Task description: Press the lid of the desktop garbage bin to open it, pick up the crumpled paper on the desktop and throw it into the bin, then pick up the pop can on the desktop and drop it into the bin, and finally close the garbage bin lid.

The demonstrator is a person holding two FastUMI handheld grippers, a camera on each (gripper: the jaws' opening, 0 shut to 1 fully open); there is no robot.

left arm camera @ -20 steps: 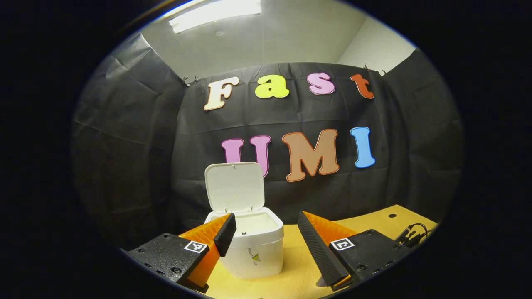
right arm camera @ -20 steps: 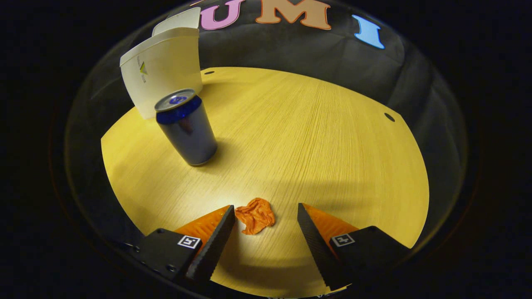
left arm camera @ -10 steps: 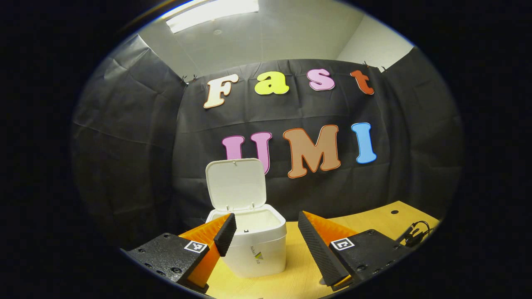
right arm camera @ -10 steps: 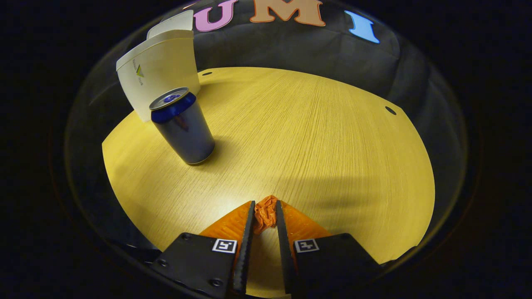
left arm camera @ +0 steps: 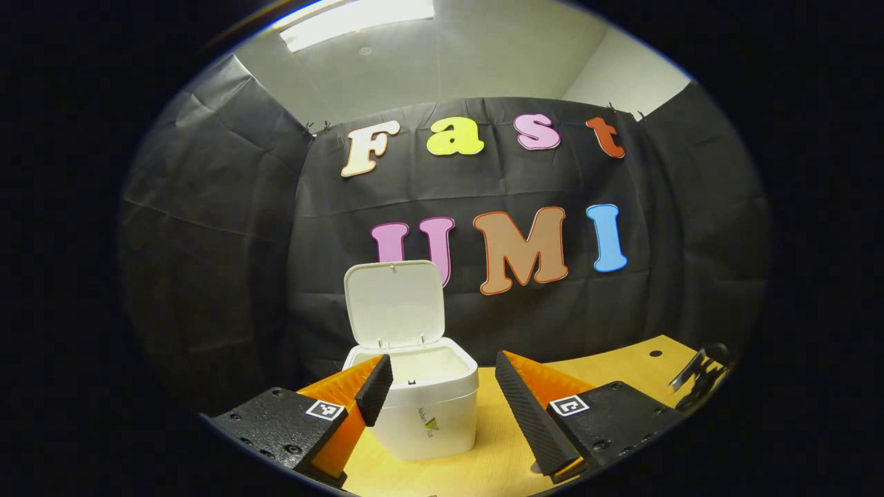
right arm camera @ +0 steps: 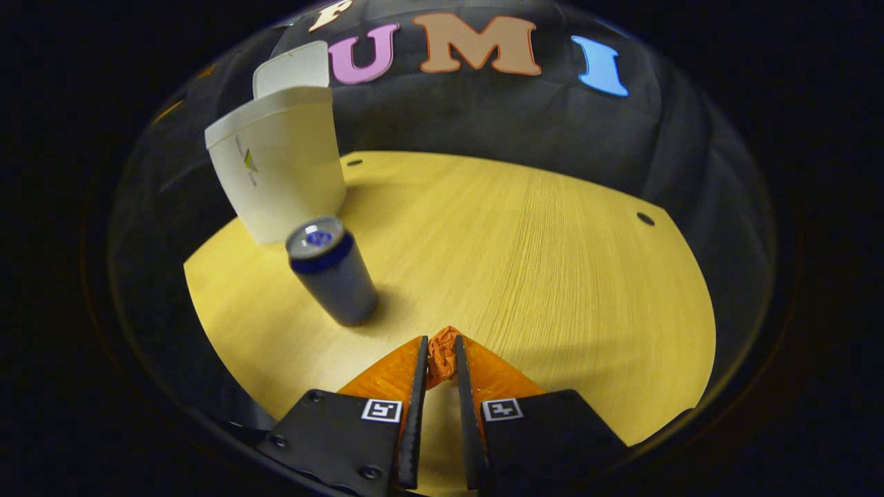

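Crumpled paper [right arm camera: 442,357]: pinched between both fingers of the right gripper [right arm camera: 440,386], a small orange wad poking out past the fingertips; appeared raised off the desktop [right arm camera: 552,276], though contact could not be ruled out.
Change: a second earlier lay loose on the wood between spread fingers; half a second earlier already clamped; since then seen from farther back, pop can and bin smaller, suggesting a lift under way.
Meaning for the task: pick-up of the paper judged done; carry to the bin likely the step in hand.
Right gripper: closed on the paper, fingers nearly together.
Left gripper [left arm camera: 442,397]: fingers spread wide, nothing between them, held just short of the bin; barely shifted over the last second.
Garbage bin [left arm camera: 428,407]: straight ahead of the left gripper, lid [left arm camera: 395,304] standing upright, mouth clear; ahead and to the left of the right gripper's fingers.
Pop can [right arm camera: 333,279]: upright, ahead-left of the right gripper, between held paper and bin, just in front of the bin wall.
Risk: can stood on the direct line to the bin; a path over or around it probably needed.
Left to do: paper drop, can, lid closing.
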